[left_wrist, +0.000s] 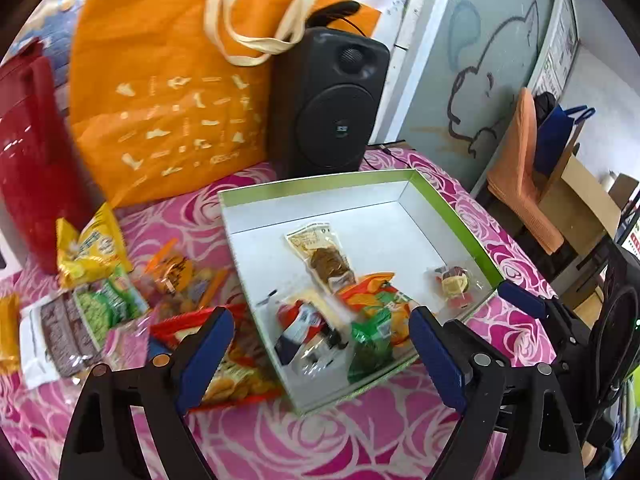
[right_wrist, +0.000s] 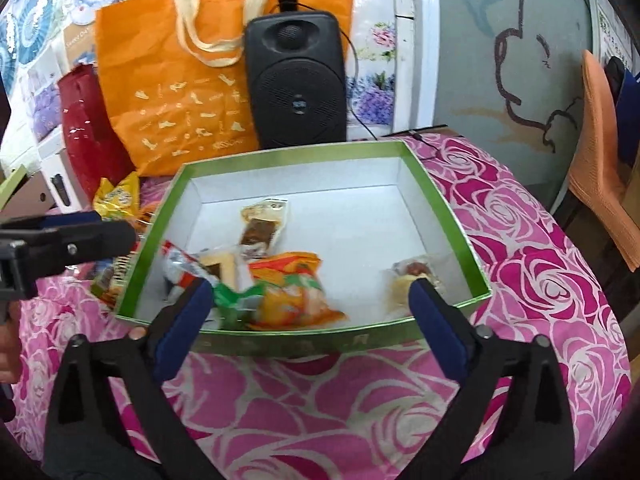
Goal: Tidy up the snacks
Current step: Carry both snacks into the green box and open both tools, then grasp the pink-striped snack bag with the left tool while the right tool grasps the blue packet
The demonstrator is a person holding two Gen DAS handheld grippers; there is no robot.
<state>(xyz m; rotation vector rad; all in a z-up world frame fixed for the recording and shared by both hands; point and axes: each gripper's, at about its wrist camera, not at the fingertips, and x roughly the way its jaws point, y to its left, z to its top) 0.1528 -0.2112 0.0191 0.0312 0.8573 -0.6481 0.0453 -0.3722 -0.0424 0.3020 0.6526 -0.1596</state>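
Both grippers, left gripper (left_wrist: 322, 334) and right gripper (right_wrist: 310, 308), hang empty with jaws apart. Some snacks lie in the green box (right_wrist: 440, 204). Probably the next move is taking one from the loose pile (left_wrist: 104, 304) on the bench.

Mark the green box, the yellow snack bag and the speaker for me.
green box (right_wrist: 442, 208), right wrist view, on its right wall.
yellow snack bag (left_wrist: 94, 246), left wrist view, on its printed front.
speaker (right_wrist: 296, 102), right wrist view, on its front grille.
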